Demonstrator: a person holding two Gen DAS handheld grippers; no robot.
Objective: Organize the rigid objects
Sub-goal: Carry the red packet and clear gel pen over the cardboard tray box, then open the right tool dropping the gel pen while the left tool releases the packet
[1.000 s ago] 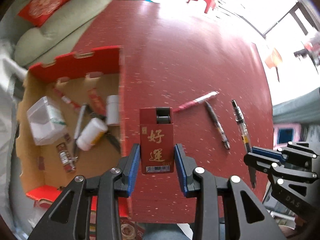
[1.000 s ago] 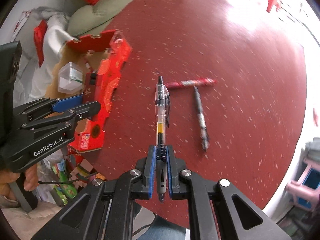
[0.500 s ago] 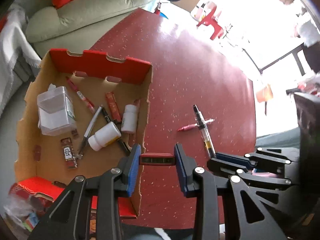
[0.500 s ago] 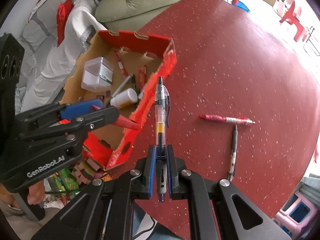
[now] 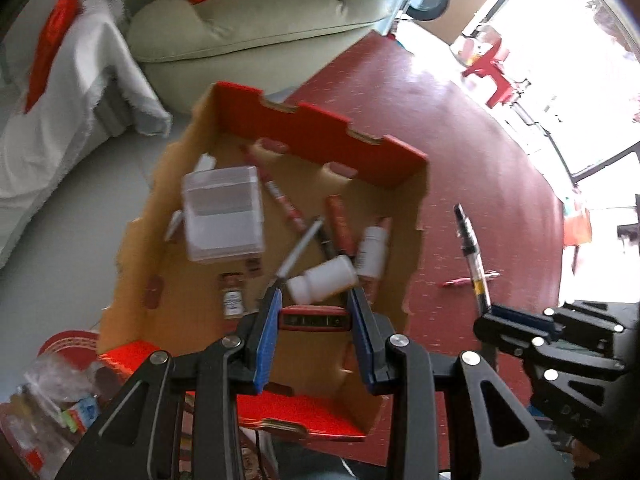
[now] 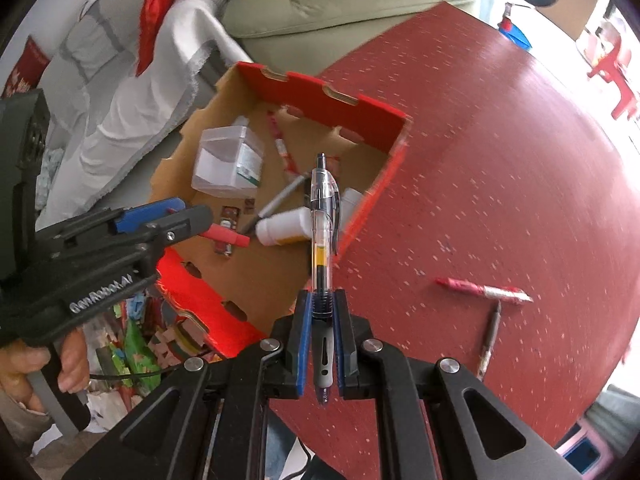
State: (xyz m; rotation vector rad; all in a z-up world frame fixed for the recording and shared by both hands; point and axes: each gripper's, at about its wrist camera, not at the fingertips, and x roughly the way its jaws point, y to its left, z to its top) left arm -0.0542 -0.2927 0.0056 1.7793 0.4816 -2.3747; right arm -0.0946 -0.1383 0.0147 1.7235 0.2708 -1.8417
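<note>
While over the cardboard box point(image 5: 280, 120), left hand-held gripper point(image 5: 314, 322) clamping red packet point(image 5: 313, 321) crosswise; right hand-held gripper point(image 6: 323, 344) pinching pen point(image 6: 322, 240) lengthwise, tip forward.

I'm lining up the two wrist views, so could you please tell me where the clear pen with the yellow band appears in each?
Left wrist: clear pen at right, over the red table, held by the right gripper.
Right wrist: centre, upright in the jaws.
Shared landmark: cardboard box, its red notched wall.

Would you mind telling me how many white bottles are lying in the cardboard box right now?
2. One white bottle lies on its side just ahead of the left gripper; the second lies beside it, nearer the box's table-side wall. Others may be hidden.
</note>
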